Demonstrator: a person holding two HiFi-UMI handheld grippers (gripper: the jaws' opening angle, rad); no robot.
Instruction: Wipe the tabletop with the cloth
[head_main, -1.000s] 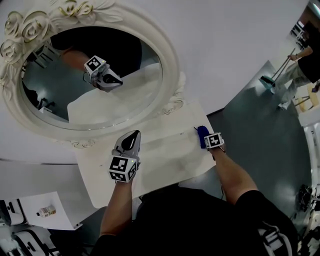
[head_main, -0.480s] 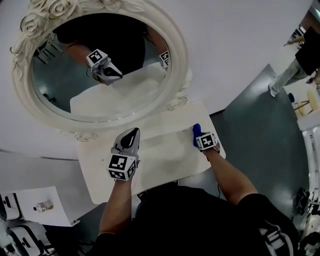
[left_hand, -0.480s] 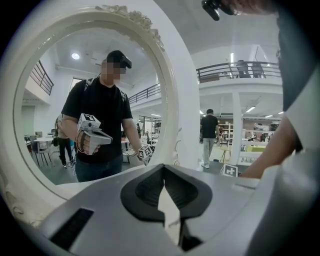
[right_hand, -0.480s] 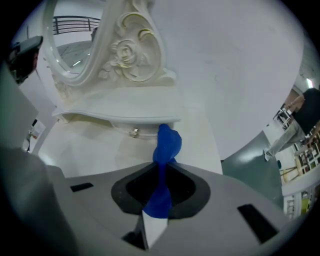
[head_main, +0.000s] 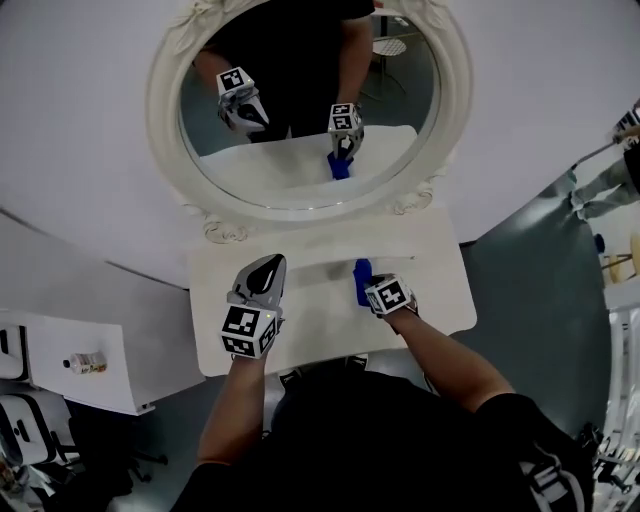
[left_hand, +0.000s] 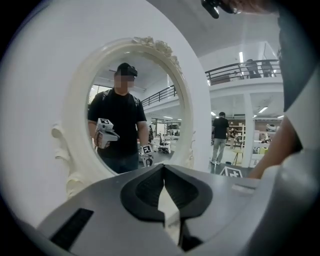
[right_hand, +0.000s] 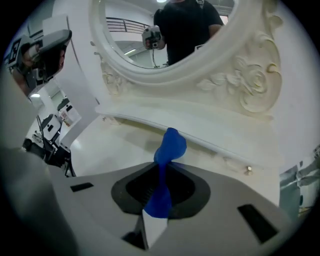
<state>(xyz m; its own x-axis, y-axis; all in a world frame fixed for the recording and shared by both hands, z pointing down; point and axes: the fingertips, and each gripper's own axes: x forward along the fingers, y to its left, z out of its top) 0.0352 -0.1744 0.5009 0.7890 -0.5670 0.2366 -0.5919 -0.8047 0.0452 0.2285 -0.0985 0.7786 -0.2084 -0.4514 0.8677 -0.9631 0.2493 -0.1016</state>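
So, the grey left gripper (head_main: 267, 270) hovers over the left half of the white rectangular tabletop (head_main: 440, 285), jaws pressed together with nothing between them. The small blue cloth (head_main: 361, 279) is at mid-table, pinched in the closed right gripper (head_main: 366, 288). Likely mid-wipe; no mark separates cleaned from uncleaned, so both halves may remain. There's open room right of the cloth. The ornate white oval mirror (head_main: 455, 120) bounds the back; front and side edges drop off.
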